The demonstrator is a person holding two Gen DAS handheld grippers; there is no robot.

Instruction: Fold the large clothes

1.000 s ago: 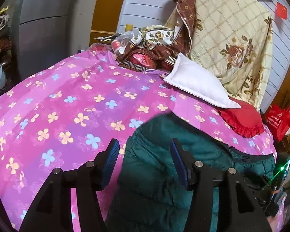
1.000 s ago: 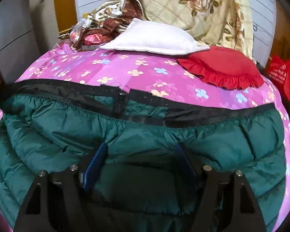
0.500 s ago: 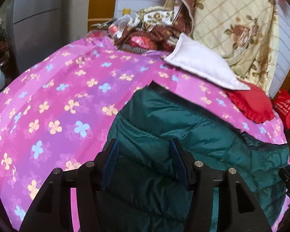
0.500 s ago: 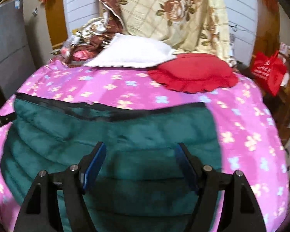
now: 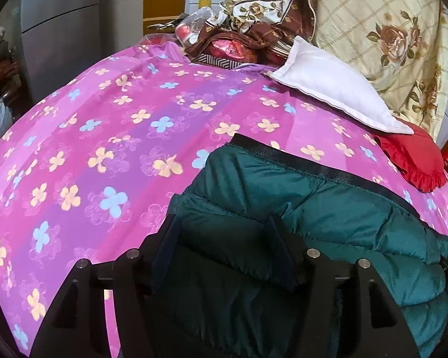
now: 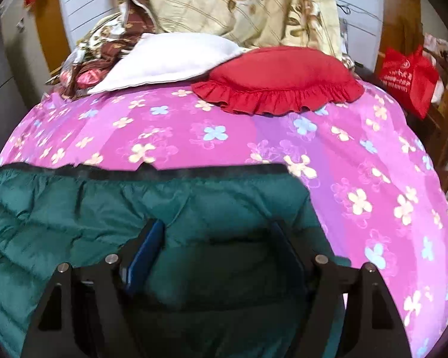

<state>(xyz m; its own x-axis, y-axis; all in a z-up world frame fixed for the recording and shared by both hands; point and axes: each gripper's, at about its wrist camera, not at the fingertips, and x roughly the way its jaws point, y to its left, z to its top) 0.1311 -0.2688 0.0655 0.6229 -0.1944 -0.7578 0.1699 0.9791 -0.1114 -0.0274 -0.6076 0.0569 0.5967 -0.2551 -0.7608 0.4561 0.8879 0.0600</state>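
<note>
Green quilted jacket [image 5: 328, 205], puffy and padded, lies spread on a pink flowered bedspread [image 5: 104, 155], on the near side of the bed from a red frilled cushion [image 6: 279, 79] and a white pillow [image 5: 334, 95] just beside that cushion. Its far edge, facing the cushion, carries a dark band [image 6: 164, 173]. We judge it light, soft and springy, with a slick shell that may slide against itself and puff back after folding. Our left gripper [image 5: 224, 247] hovers over the jacket end farthest from the cushion; its jaws have just been opening and stand apart, cloth below them but not pinched. Our right gripper [image 6: 215, 247] sits over the end nearest the cushion, fingers also spread, gripping nothing. We would take hold at the banded edge or a stitched seam, where the filling is thinner and firmer.
</note>
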